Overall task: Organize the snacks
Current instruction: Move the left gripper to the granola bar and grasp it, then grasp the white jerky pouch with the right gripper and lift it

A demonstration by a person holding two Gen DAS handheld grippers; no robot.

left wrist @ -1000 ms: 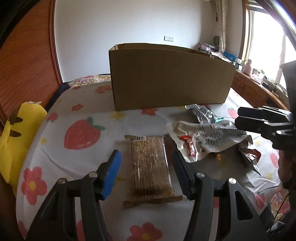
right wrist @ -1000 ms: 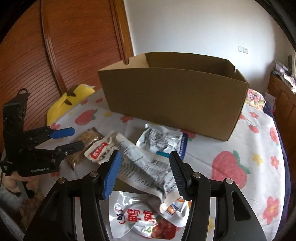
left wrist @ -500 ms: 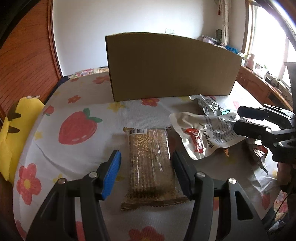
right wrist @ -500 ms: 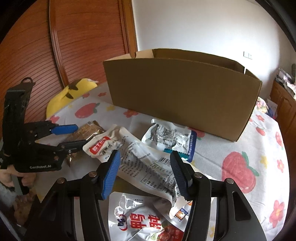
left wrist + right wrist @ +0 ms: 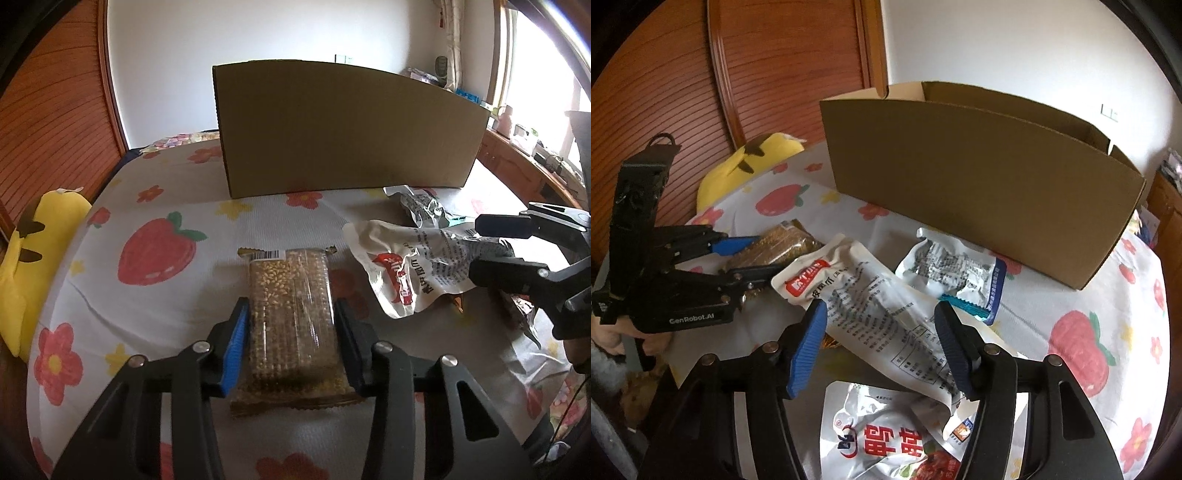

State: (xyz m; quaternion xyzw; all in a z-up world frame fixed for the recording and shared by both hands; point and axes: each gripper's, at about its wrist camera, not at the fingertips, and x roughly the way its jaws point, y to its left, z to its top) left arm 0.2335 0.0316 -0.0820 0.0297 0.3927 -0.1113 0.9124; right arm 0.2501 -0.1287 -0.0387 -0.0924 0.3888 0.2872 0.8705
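A clear-wrapped sesame bar (image 5: 291, 314) lies on the strawberry-print cloth (image 5: 155, 254). My left gripper (image 5: 291, 332) has closed its fingers against both long sides of the bar, which still rests on the cloth. It also shows in the right wrist view (image 5: 746, 258). My right gripper (image 5: 881, 328) is open, its fingers on either side of a long white snack pouch (image 5: 871, 306) without touching it; the pouch also shows in the left wrist view (image 5: 417, 266). An open cardboard box (image 5: 343, 129) stands behind.
A silver-and-blue packet (image 5: 956, 269) lies near the box (image 5: 979, 177). A white pouch with red print (image 5: 886, 439) lies under my right gripper. A yellow plush toy (image 5: 26, 254) sits at the left edge. A wooden wardrobe (image 5: 757, 92) stands behind.
My left gripper moved forward and down over the sesame bar and its fingers closed in on its sides. My right gripper lowered toward the long white pouch, still open.
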